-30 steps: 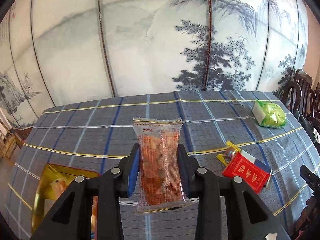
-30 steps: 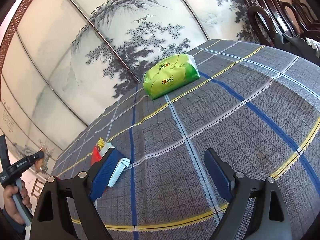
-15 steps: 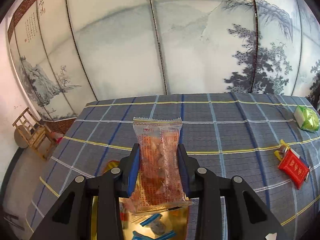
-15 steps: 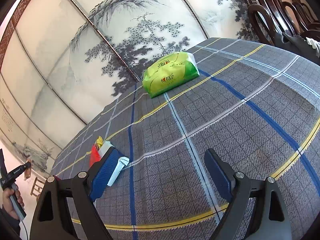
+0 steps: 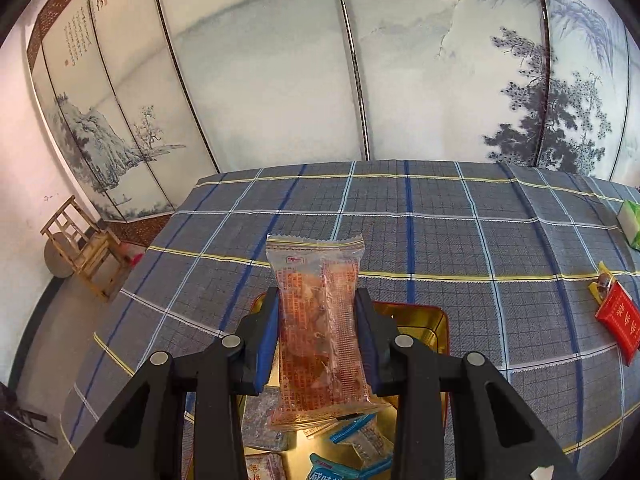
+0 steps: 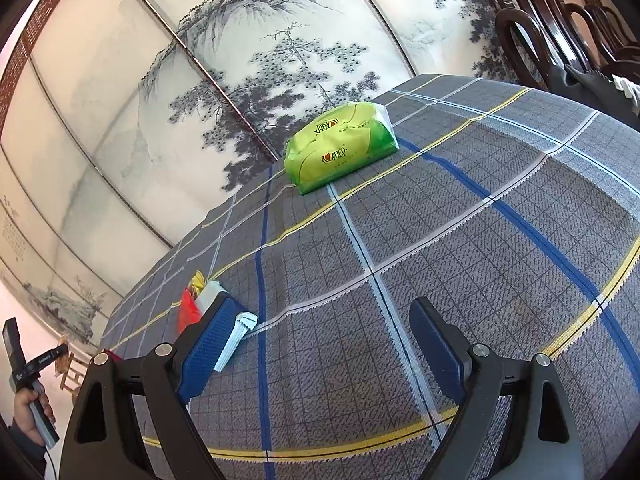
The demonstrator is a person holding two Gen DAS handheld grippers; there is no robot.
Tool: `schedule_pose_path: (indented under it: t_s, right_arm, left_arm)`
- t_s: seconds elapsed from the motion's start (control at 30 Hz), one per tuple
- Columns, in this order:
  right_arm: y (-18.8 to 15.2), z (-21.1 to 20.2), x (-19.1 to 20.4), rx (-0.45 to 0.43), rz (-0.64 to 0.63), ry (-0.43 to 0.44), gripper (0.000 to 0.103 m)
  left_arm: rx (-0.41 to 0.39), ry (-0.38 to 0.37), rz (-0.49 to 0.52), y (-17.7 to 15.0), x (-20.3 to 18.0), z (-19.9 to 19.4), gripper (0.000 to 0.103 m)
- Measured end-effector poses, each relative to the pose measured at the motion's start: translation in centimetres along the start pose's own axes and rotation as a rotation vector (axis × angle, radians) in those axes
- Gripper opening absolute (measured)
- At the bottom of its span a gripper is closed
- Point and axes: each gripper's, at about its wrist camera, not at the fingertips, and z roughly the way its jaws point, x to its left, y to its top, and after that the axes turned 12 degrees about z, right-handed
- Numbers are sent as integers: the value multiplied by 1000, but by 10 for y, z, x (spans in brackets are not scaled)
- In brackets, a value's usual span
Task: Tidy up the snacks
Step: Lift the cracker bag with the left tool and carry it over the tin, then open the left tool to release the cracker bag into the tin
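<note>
Two views, one moment. Left wrist view: the left gripper (image 5: 316, 336) clamps a clear snack packet (image 5: 318, 336) between its blue-padded fingers (image 5: 267, 342), holding it upright above the far part of a gold tin (image 5: 438, 326). The tin sits on the near part of the counter (image 5: 440, 220), which is covered in grey plaid cloth, and it holds several wrapped snacks, among them blue-edged sachets (image 5: 352, 440). At the right edge of the counter lies a red pack (image 5: 618, 320) with a yellow wrapper (image 5: 600, 280) touching its far end. Farther right, a green pack (image 5: 632, 220) is cut off by the frame. A painted screen (image 5: 360, 72) stands behind the counter; a small wooden chair (image 5: 84, 248) is on the floor to the left.

Right wrist view: the right gripper (image 6: 316, 344) hovers low over the cloth with its fingers (image 6: 436, 346) spread wide and nothing between them. The green pack (image 6: 340, 148) lies far across the counter, near the screen. The red pack (image 6: 190, 308) lies at left, partly hidden behind the left finger. Dark chairs (image 6: 560, 28) stand at the far right. At the lower left, a hand (image 6: 32, 412) grips a gripper handle.
</note>
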Motion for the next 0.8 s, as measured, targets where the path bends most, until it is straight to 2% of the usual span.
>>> schedule_pose_path:
  t_s: [0.33, 0.6, 0.8]
  right_arm:
    - [1, 0, 1, 0, 0, 0, 89]
    - [-2, 1, -1, 1, -2, 1, 89]
    - [-1, 1, 0, 1, -1, 0, 89]
  left_arm:
    - [49, -27, -3, -3, 12, 8, 32]
    - [147, -75, -37, -10, 19, 36, 32]
    - [223, -100, -43, -17, 9, 60, 32]
